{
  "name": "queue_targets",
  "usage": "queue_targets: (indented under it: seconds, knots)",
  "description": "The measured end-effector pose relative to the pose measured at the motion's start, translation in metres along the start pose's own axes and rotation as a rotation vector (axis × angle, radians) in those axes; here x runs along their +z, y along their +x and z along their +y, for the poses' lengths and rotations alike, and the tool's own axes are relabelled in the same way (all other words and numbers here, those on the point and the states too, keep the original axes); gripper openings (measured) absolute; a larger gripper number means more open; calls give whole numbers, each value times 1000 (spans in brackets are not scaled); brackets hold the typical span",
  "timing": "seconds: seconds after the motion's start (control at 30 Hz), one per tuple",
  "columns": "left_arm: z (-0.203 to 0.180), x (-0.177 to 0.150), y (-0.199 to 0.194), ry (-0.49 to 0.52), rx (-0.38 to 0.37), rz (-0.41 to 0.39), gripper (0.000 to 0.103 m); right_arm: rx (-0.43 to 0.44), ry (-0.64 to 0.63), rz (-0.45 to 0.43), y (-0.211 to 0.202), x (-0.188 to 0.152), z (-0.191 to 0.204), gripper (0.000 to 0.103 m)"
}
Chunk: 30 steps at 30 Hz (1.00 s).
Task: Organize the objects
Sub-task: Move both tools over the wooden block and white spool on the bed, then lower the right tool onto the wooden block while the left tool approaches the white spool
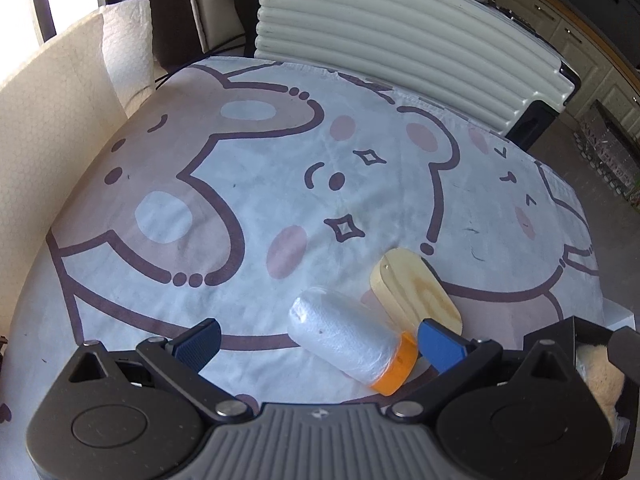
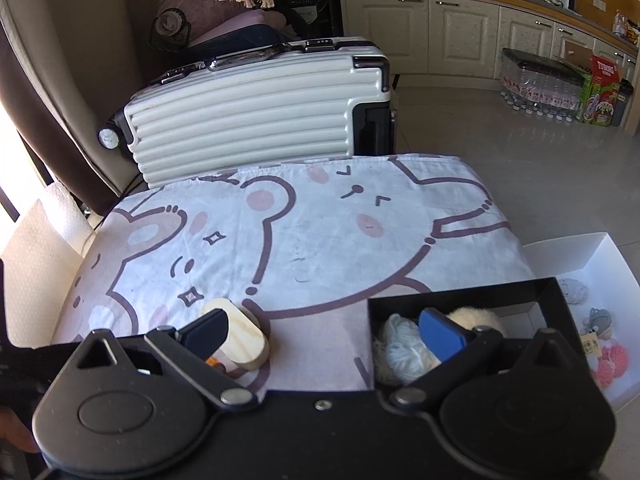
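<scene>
The left claw (image 1: pixel 318 346) stands open around a plastic-wrapped roll (image 1: pixel 340 340) with an orange end, lying on the bench (image 1: pixel 280 184) touching a wooden block (image 1: pixel 420 292). The right claw (image 2: pixel 324 334) is open too, above a black box (image 2: pixel 460 292) holding pale yarn (image 2: pixel 400 352) and something fluffy, half hidden. Only this view shows the white box (image 2: pixel 580 248) of small knitted items; the roll is hidden.

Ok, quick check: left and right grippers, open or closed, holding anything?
Left gripper: open, empty, the plastic-wrapped roll lying between its fingers.
Right gripper: open, empty, above the black box.
</scene>
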<state>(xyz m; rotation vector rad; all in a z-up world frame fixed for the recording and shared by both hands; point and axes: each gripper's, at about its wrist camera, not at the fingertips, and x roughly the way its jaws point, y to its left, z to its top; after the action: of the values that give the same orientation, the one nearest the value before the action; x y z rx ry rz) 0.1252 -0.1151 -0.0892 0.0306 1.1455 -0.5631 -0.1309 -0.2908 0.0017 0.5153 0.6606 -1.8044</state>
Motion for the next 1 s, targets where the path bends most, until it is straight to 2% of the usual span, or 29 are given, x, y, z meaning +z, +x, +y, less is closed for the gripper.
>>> queue_targets:
  seconds: [0.17, 0.37, 0.53, 0.87, 1.0]
  knots:
    - [-4, 3, 12, -38, -9, 0, 103, 32, 13, -2, 10, 6, 9, 98]
    - [-11, 4, 28, -12, 32, 20, 103, 35, 24, -5, 21, 12, 13, 96]
    - [-15, 5, 39, -6, 31, 35, 103, 49, -1, 3, 30, 17, 20, 94]
    - [-16, 4, 57, 36, 62, 85, 103, 22, -108, 53, 57, 34, 48, 91]
    - [-17, 2, 60, 97, 71, 106, 101, 25, -101, 60, 64, 35, 54, 91]
